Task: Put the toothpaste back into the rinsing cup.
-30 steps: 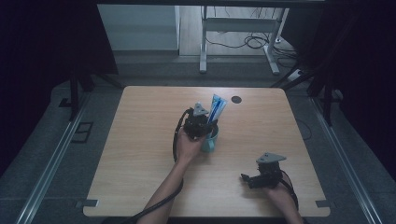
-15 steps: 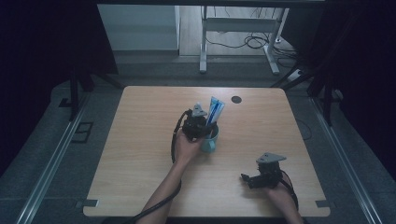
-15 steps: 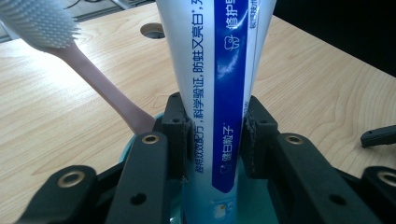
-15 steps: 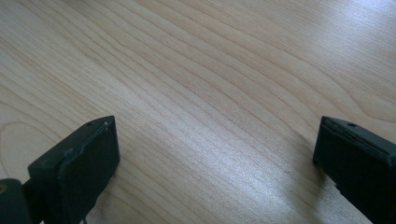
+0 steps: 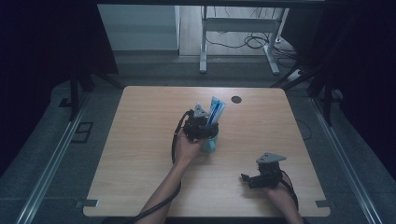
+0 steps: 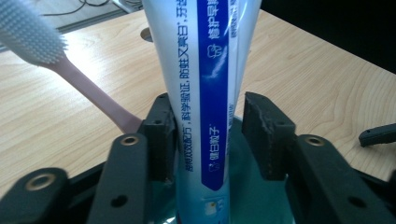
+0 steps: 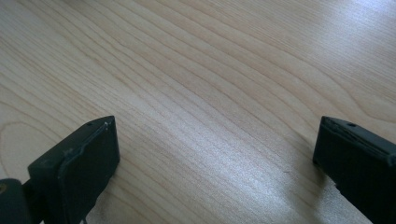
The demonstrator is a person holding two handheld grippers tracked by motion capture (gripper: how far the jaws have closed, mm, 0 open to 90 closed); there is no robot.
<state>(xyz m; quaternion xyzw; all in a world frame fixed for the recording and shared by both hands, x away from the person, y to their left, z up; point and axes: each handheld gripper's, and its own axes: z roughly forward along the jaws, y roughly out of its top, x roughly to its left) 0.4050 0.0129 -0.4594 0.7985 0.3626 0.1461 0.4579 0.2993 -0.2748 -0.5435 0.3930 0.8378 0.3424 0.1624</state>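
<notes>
My left gripper (image 6: 210, 135) straddles the toothpaste tube (image 6: 205, 70) standing upright in the teal cup (image 5: 210, 141) mid-bench; jaws apart, left pad maybe touching, hard to tell; right gripper (image 5: 252, 179) idles wide open, empty.

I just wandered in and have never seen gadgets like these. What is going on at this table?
A person holds a two-jaw gripper in each hand at a wooden table. The left gripper sits at a teal cup with its jaws either side of a blue and white toothpaste tube standing in it; there is a gap on one side, so it is not clamped. A pink toothbrush leans in the cup too. The right gripper rests open near the table's front edge, holding nothing.
</notes>
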